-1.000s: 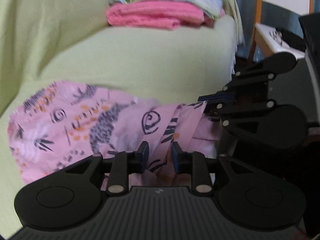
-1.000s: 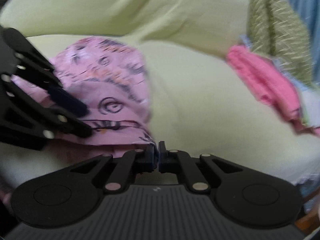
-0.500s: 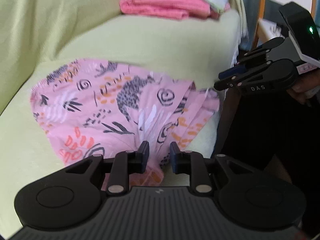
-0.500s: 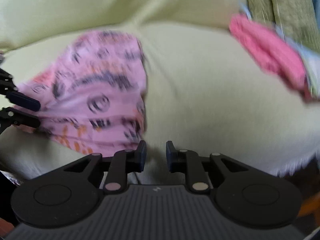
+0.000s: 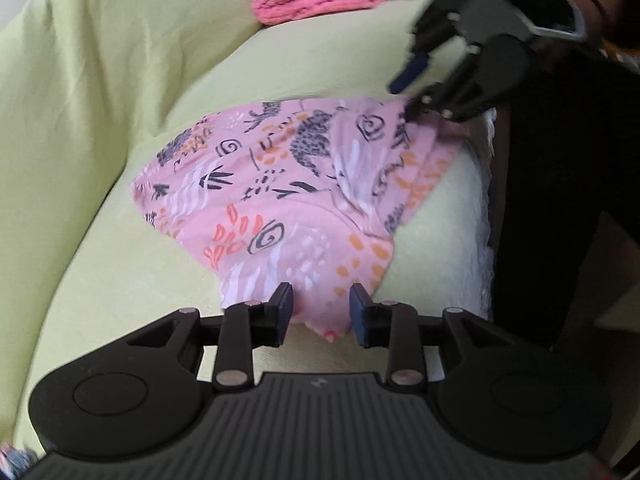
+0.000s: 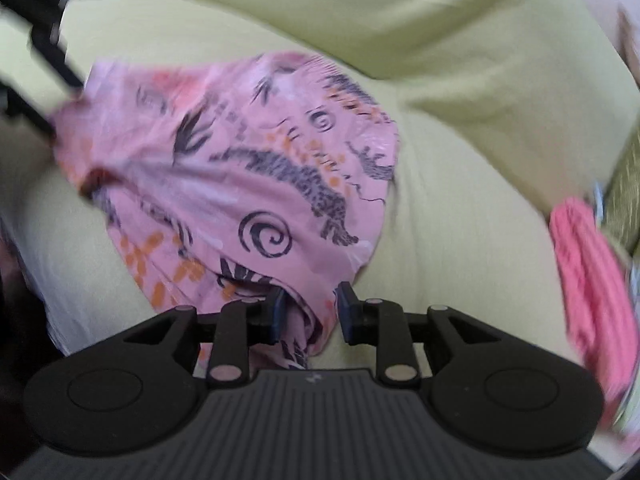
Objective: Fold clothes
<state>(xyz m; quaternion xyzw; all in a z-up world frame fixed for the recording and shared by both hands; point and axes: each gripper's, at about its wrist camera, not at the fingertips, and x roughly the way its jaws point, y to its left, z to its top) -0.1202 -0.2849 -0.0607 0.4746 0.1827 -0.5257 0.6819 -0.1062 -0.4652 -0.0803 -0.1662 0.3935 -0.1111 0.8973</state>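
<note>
Left wrist view: pink animal-print cotton garment (image 5: 288, 184) flat on yellow-green covered sofa (image 5: 100, 120). Left tongs (image 5: 321, 312) just opened, spread, hem between, unpinched. Right tongs (image 6: 308, 312) likewise, bunched edge between pads.

A sofa (image 5: 120, 80) w/ a pale yellow-green cover fills most of both views, seat & backrest softly creased. Even daylight, no hard shadows. Beyond the sofa's front edge it's dark.

The left gripper (image 5: 321, 312) and the right gripper (image 6: 308, 312) are matte black plastic with dark blue pads, silver round screws and a ribbed grey body.
</note>
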